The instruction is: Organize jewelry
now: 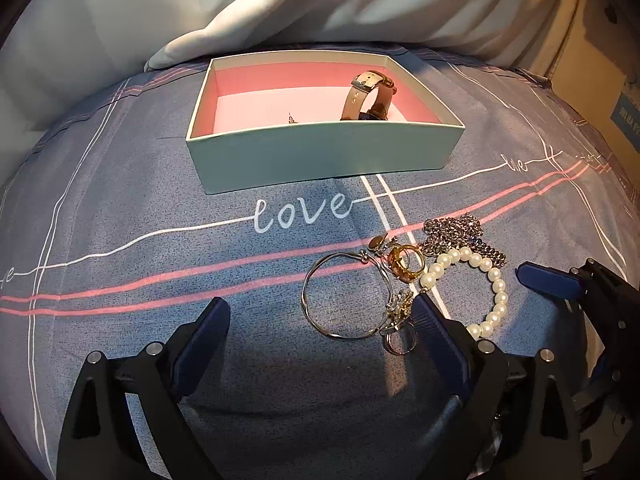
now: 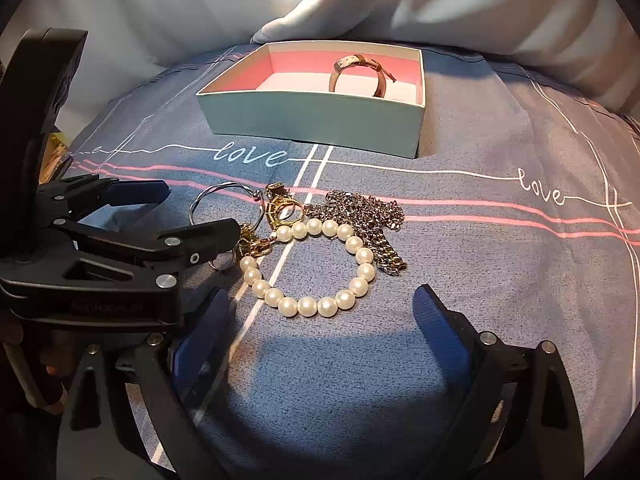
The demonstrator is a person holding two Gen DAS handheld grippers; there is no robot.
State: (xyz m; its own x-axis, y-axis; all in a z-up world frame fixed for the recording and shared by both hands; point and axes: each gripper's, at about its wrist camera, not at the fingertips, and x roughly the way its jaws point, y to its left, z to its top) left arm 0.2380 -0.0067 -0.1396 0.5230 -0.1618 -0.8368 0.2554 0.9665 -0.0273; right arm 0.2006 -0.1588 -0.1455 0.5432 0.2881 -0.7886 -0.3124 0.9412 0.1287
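Pearl bracelet [image 1: 472, 280] lies touching the chain, rings and silver bangle [image 1: 340, 296]; left gripper [image 1: 320, 320] spread wide, empty, risks snagging neighbours. Right view: right gripper [image 2: 320, 312] released just before the pearls; box [image 2: 312, 120] beyond holds the watch [image 2: 360, 72].

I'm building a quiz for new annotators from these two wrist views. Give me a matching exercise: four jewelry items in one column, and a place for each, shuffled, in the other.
Items:
1. watch
2. pearl bracelet
3. silver chain
4. small earring

Places:
A. on the bedspread, ringing a white stripe
B. left part of the box floor, by its near wall
C. standing on edge in the right part of the box
D. heaped just behind the pearls

Pairs: 1-C, 2-A, 3-D, 4-B
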